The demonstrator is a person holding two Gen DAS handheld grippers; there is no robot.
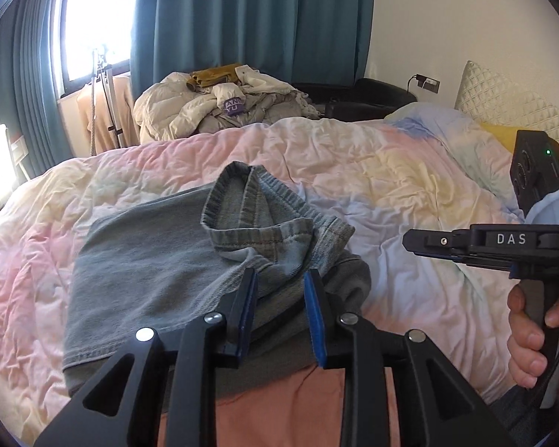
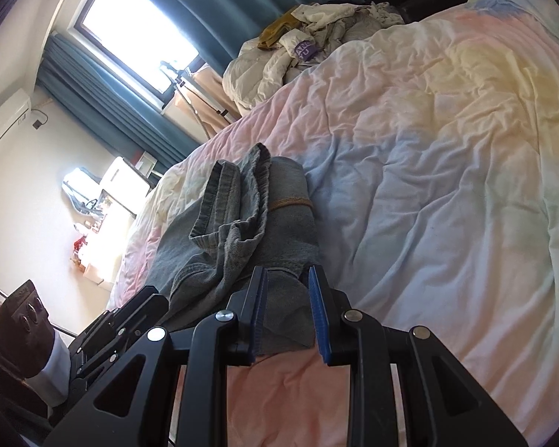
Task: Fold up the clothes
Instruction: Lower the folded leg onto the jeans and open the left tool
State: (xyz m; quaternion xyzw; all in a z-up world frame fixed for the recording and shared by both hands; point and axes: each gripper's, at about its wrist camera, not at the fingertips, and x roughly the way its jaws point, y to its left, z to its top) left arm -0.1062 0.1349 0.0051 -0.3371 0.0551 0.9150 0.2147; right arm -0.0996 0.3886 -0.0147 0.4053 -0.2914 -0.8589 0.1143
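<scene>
Grey-blue jeans (image 1: 149,260) lie folded on the pastel quilt (image 1: 391,186), with one hemmed leg end bunched up on top. My left gripper (image 1: 281,298) hovers at their near edge; its blue pads stand a little apart and the denim shows below the gap, not pinched. My right gripper (image 1: 413,241) is off to the right over bare quilt, its tips clear of the cloth. In the right wrist view its jaws (image 2: 289,290) also stand slightly apart above the jeans (image 2: 279,231), and the left gripper (image 2: 145,298) sits at the lower left.
A salmon-coloured cloth (image 1: 279,402) lies under both grippers at the near edge. A heap of pale clothes (image 1: 223,104) is piled beyond the bed's far side by teal curtains (image 1: 261,18). A quilted headboard (image 1: 503,100) rises at the right. A hand (image 1: 529,339) grips the right handle.
</scene>
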